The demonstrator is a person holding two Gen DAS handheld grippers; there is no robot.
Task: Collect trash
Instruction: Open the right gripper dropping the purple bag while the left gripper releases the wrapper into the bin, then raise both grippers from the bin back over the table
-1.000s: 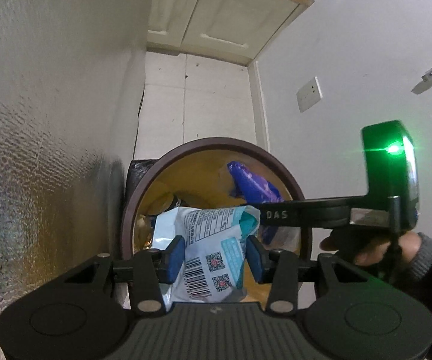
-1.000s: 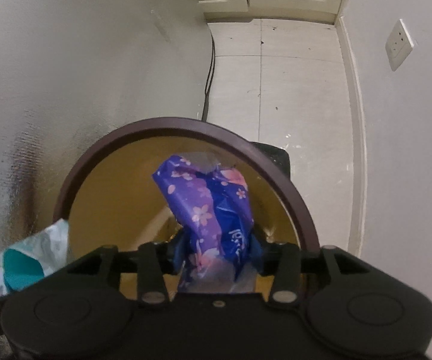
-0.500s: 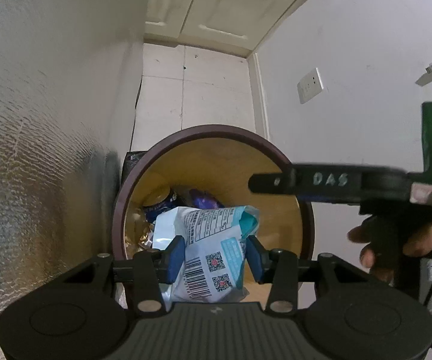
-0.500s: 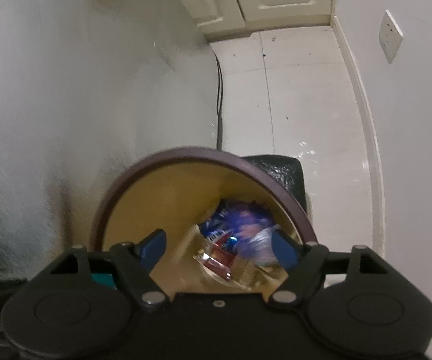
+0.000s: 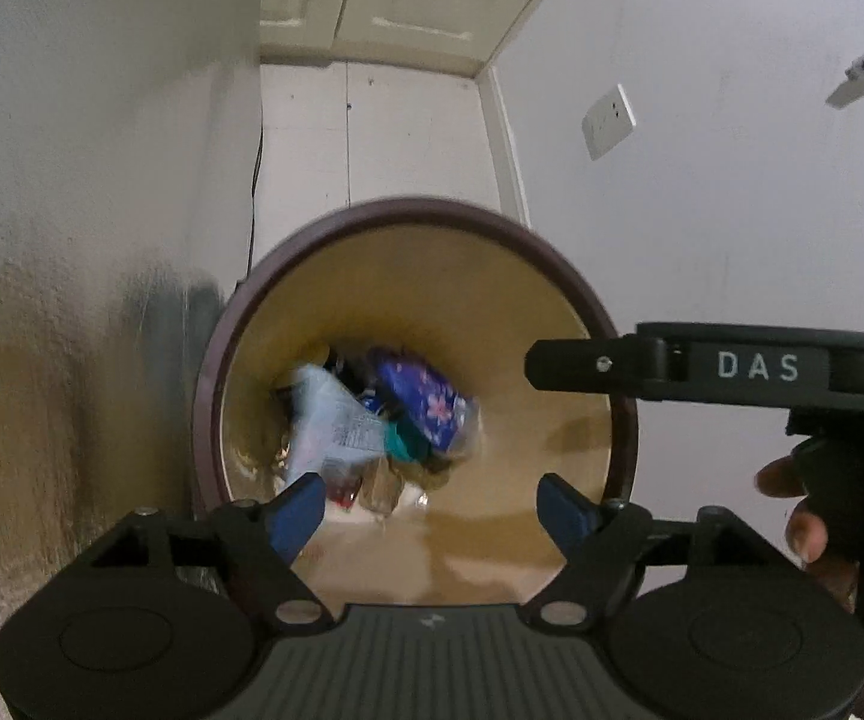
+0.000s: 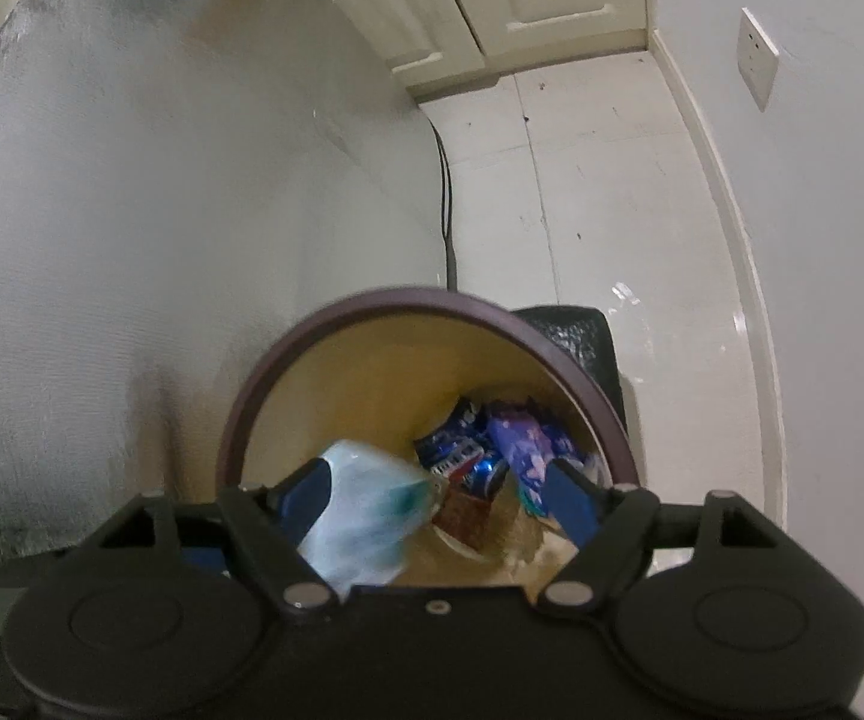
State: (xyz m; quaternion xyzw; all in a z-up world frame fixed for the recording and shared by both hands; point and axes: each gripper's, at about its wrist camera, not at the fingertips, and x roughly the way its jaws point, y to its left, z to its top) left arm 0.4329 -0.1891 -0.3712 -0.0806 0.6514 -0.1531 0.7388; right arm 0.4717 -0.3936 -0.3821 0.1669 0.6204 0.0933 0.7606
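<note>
Both grippers sit above the bin (image 5: 624, 450) so that released trash drops inside. Left gripper (image 5: 435, 507) – jaws just opened, nothing between them; the white-and-teal packet (image 5: 336, 426) falls into the bin. Right gripper (image 6: 438, 495) – spread, empty; the purple wrapper (image 6: 522, 441) lies at the bin's bottom.

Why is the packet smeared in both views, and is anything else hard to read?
Left wrist view: the pale packet is motion-blurred inside the bin, while the purple wrapper stays fairly sharp. Right wrist view: the packet smears between the open right claw fingers, pads clear of it. Both views bend straight edges fisheye-style, and the light is dim and yellowish.
</note>
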